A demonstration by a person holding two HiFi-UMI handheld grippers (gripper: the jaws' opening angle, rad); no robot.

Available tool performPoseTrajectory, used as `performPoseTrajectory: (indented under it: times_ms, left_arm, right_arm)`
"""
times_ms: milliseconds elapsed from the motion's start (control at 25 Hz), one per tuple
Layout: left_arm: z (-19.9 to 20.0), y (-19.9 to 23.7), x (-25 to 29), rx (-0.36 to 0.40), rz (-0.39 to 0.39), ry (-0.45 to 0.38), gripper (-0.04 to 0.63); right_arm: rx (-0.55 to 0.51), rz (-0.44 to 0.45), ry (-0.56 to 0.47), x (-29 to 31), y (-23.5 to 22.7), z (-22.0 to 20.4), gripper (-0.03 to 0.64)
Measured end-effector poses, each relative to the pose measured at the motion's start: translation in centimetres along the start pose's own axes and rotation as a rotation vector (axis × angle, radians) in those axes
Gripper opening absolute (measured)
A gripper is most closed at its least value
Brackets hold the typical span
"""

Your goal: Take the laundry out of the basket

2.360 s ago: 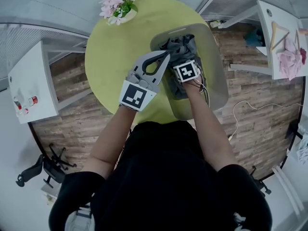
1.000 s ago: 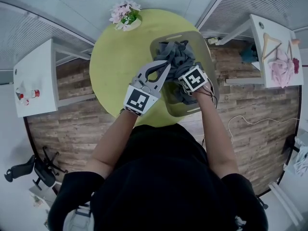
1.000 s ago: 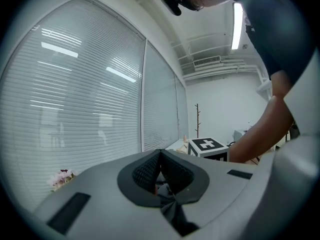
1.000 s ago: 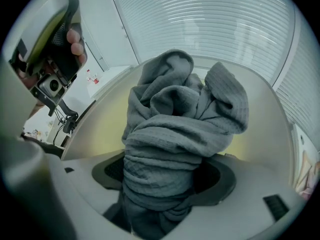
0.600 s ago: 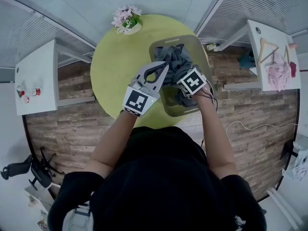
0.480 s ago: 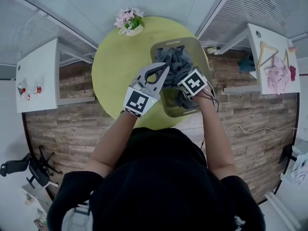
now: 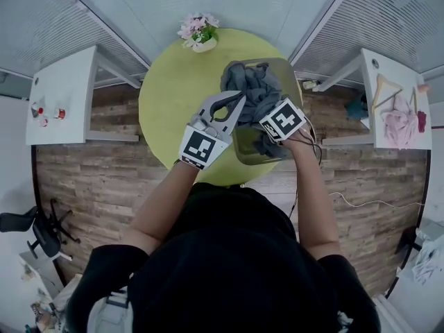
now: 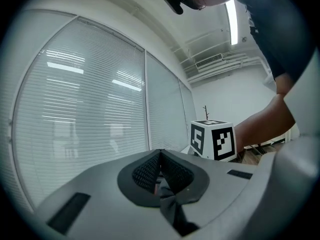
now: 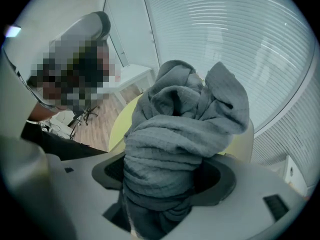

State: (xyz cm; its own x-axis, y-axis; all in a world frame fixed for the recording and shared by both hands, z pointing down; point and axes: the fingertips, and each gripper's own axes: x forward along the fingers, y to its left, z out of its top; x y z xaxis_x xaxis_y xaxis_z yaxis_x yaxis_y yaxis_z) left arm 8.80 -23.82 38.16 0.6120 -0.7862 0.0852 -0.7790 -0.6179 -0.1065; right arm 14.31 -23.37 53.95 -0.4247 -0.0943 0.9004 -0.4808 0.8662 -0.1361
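The laundry (image 7: 253, 92), a bunched grey garment, stands up out of the basket (image 7: 250, 148), which sits on the right side of the round green table (image 7: 173, 96). To its left, the left gripper (image 7: 239, 100) lies about level with its jaws closed together. Its own view shows only window blinds past the tips, so it seems to carry nothing, though the tips are just beside the grey heap. To the right, the right gripper (image 9: 165, 184) points steeply down, its jaws standing wide around a thick roll of the grey cloth, with the pads pressed into it on both sides. The step in hand looks like the pull-out itself: the bundle is gripped, but in the head view its lower folds hang inside the basket. The next move likely calls for raising the right gripper until the trailing cloth clears the rim, then carrying it sideways to a free part of the table. The left gripper could steady the basket if a fold snags.
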Motion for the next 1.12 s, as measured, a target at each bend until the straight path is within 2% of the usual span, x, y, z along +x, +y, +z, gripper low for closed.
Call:
performPoseTrajectory:
  times_ms: [200, 640, 1120]
  left_arm:
    - [0.8, -1.0, -1.5, -0.007, 0.032, -0.013, 0.006]
    - [2.4, -3.2, -5.0, 0.046, 0.091, -0.008, 0.006]
    - [2.8, -1.1, -9.0, 0.046, 0.138, -0.029, 0.006]
  right_arm:
    - [-0.064, 0.024, 0.002, -1.5, 1.8, 0.4, 0.380]
    - [-0.206, 0.045, 0.010, -4.2, 5.9, 1.4, 0.380]
    - [-0.298, 0.089, 0.003, -4.9, 11.2, 5.7, 0.380]
